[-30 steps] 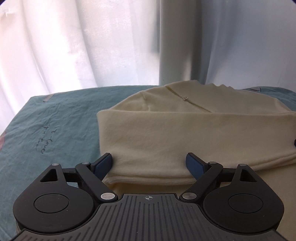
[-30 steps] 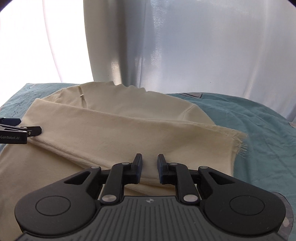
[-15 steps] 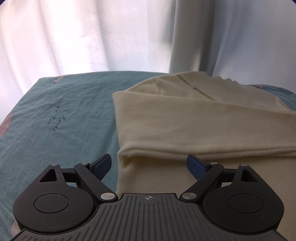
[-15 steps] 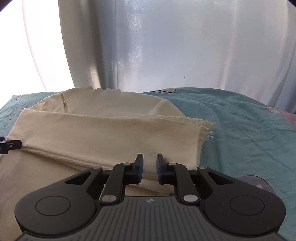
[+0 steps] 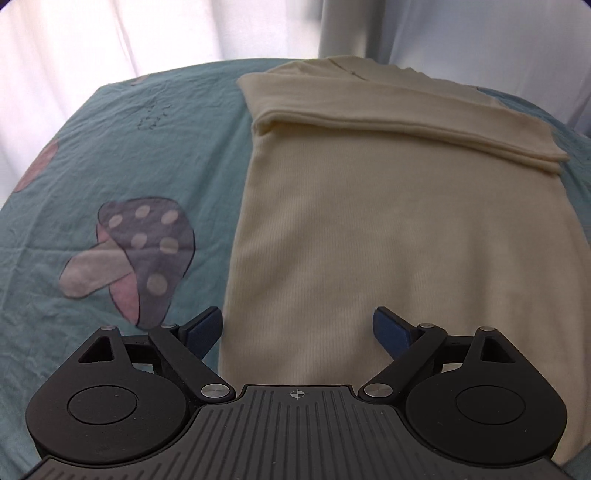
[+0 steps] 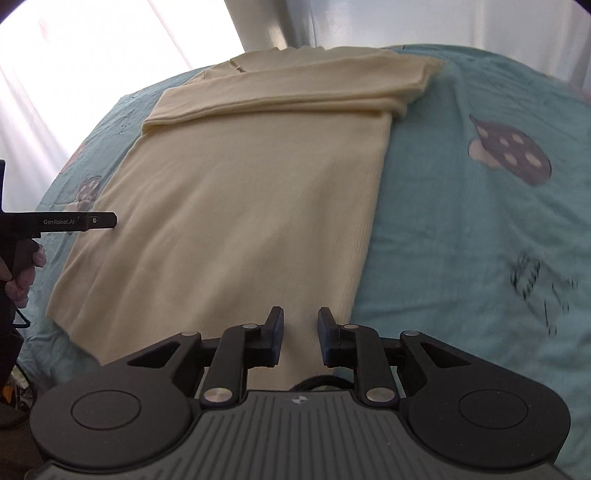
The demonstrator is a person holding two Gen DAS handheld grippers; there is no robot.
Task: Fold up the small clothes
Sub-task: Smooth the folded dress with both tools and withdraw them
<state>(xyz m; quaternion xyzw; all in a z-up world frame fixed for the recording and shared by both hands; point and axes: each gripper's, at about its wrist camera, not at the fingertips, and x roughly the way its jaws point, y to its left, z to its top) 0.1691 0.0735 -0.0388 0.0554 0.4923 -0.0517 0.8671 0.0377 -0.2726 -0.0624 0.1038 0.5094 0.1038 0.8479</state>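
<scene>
A cream knit top (image 5: 388,221) (image 6: 251,203) lies flat on the bed, its sleeves folded across the upper part as a band (image 5: 406,122) (image 6: 277,92). My left gripper (image 5: 298,321) hangs open and wide over the top's near left edge, holding nothing. My right gripper (image 6: 301,317) hovers over the near right part of the top; its jaws stand a narrow gap apart and are opening, with nothing between them. One finger of the left gripper (image 6: 92,220) shows at the left of the right wrist view, above the cloth's left side.
The bed carries a teal sheet (image 5: 110,147) (image 6: 480,240) with mushroom prints (image 5: 140,254) (image 6: 509,155). White curtains (image 5: 184,29) hang behind the far edge. A person's hand (image 6: 22,273) holds the left gripper's handle at the left.
Both grippers have drawn back from the folded sleeves toward the top's near end, so much more of its body shows. The right jaws stand slightly wider apart.
</scene>
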